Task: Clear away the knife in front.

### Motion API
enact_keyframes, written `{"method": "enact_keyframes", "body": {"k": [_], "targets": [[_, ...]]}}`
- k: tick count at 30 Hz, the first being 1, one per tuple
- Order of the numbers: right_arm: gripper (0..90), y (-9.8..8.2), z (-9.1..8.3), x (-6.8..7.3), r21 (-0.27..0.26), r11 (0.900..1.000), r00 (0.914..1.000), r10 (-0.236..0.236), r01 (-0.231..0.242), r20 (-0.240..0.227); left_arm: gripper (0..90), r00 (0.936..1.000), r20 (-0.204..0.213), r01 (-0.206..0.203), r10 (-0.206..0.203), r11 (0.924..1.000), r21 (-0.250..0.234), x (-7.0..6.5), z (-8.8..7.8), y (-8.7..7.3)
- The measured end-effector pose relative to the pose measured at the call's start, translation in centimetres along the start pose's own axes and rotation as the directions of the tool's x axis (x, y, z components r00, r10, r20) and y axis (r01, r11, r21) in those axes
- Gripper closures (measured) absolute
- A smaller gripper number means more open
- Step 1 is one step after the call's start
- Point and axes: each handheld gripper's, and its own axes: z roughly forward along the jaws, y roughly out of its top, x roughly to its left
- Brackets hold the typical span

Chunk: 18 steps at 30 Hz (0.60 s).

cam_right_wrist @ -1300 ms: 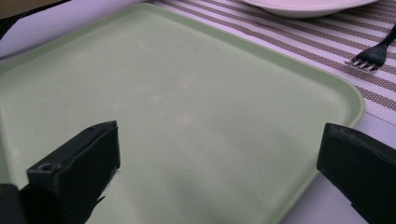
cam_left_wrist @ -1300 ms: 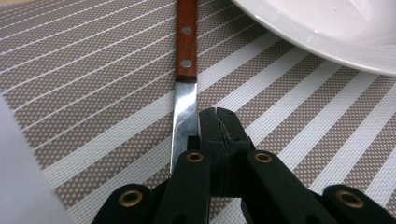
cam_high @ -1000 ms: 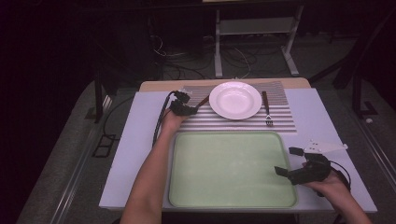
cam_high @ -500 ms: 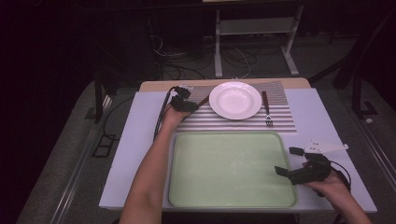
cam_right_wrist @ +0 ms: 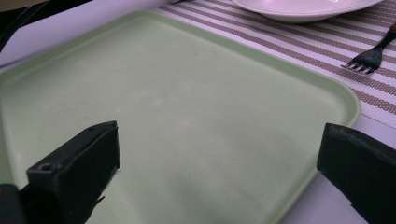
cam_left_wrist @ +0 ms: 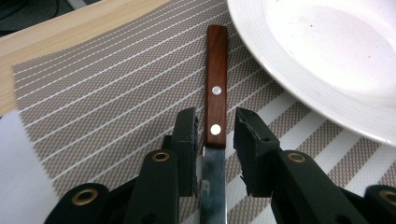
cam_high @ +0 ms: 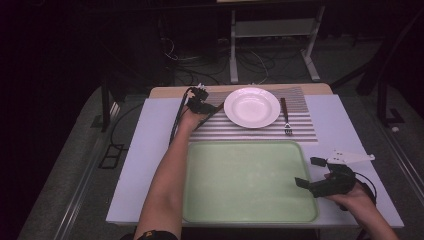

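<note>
Left gripper point(cam_left_wrist: 215, 140) stands low over the knife point(cam_left_wrist: 216, 93), its two black jaws a little apart on either side of the spot where the wooden handle meets the steel blade, with a thin gap showing on each side, so it has nothing clamped yet. That knife lies flat on the striped placemat point(cam_left_wrist: 107, 88), just beside the rim of the white plate point(cam_left_wrist: 327, 60), handle pointing away from the jaws. It looks stiff and light; the blade is smooth and likely slippery, while the riveted wood should give better friction, so the handle end near the lower rivet seems the sounder place to take hold. Lying flat, it offers only its thin edges, so the jaws probably need to reach right down to the mat before closing. From above, the right gripper point(cam_high: 315, 174) rests with jaws wide apart and empty at the right edge of the green tray point(cam_high: 240, 210), well apart from the fork point(cam_high: 286, 120) on the mat's right side.
</note>
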Motion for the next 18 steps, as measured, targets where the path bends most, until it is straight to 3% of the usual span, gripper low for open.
{"method": "enact_keyframes", "body": {"k": [9,18], "targets": [[0.0,0.0,-0.1,-0.1,-0.004,1.0,1.0,0.004,-0.004,-0.003,71.9,0.9999,-0.01,0.008,-0.008,0.9998,0.018,-0.2,1.3,-0.1],[0.0,0.0,0.0,-0.1,-0.004,1.0,1.0,0.004,-0.004,-0.003,76.1,0.9997,-0.023,-0.007,0.007,0.9998,0.019,-0.2,1.4,-0.2]]}}
